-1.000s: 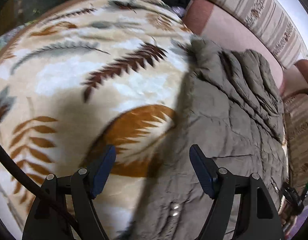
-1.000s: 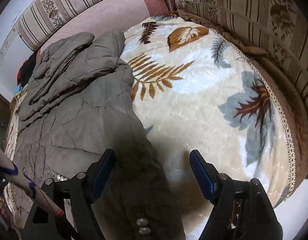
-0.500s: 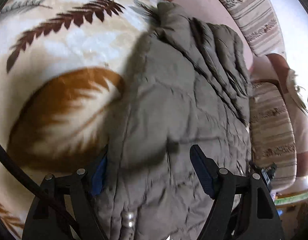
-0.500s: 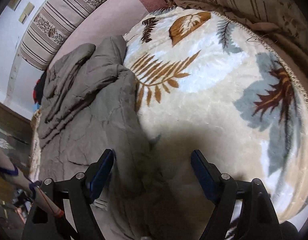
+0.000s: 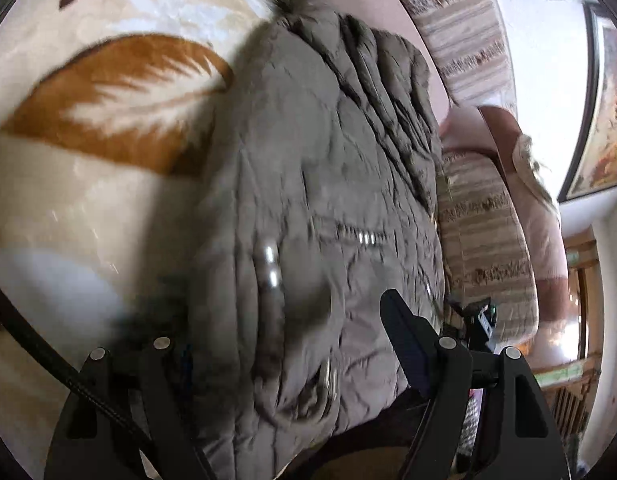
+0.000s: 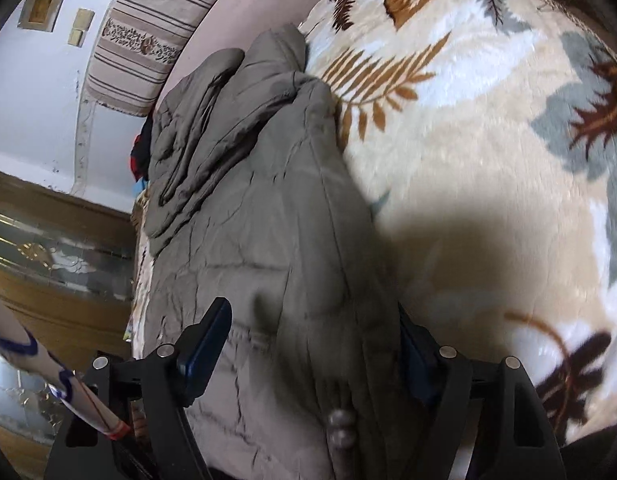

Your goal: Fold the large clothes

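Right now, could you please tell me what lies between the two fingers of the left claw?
The near edge of the grey jacket, with its metal snaps, fills the open left claw, as the left wrist view shows.

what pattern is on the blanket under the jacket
Cream plush blanket with brown, orange and grey-blue leaf prints, clearest in the right wrist view.

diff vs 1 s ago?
Both grippers advanced onto the grey jacket: the left gripper and the right gripper now straddle its near edge, jaws open, not yet clamped. The jacket lies unmoved on the leaf-print blanket.
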Available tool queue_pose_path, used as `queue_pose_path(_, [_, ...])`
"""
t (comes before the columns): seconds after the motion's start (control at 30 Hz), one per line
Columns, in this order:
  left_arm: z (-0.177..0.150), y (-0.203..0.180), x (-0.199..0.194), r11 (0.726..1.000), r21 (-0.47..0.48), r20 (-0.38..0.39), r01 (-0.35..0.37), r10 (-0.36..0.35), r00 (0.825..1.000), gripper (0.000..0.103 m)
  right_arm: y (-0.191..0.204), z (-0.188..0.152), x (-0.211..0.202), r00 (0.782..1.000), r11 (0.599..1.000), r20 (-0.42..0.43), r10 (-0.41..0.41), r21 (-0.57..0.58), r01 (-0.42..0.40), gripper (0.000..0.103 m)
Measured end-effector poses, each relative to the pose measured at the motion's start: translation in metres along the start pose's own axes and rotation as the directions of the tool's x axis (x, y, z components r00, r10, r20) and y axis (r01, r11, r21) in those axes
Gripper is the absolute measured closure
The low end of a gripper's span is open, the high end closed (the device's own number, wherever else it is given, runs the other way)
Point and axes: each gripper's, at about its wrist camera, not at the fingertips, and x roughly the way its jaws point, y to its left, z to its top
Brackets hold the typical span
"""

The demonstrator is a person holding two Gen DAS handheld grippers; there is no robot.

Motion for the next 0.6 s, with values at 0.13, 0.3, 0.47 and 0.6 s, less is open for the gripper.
queue_pose_path(0.13, [-0.010,-0.011,0.016,0.999,0.044,-0.024,0.018,-0.017,1.000,0.027,-0.003,-0.015,0.000,0.999,1.000,-0.040,0.021,-0.011,-0.021,0.026])
queue_pose_path(0.3, [-0.021,-0.035,0.022,0.990,0.138,-0.026,0.025,-0.021,0.999,0.027,-0.004,-0.036,-0.002,0.994,0.997,-0.072,0.080,-0.009,-0.081,0.029])
queue_pose_path(0.47, [-0.020,-0.030,0.027,0.994,0.109,-0.016,-0.022,0.024,1.000,0.027,-0.006,-0.057,0.001,0.988,0.993,-0.104,0.115,-0.002,-0.116,0.030])
queue_pose_path(0.6, [-0.021,-0.025,0.029,0.994,0.095,-0.011,-0.046,0.047,0.999,0.027,-0.005,-0.067,0.005,0.984,0.989,-0.106,0.145,0.012,-0.145,0.030])
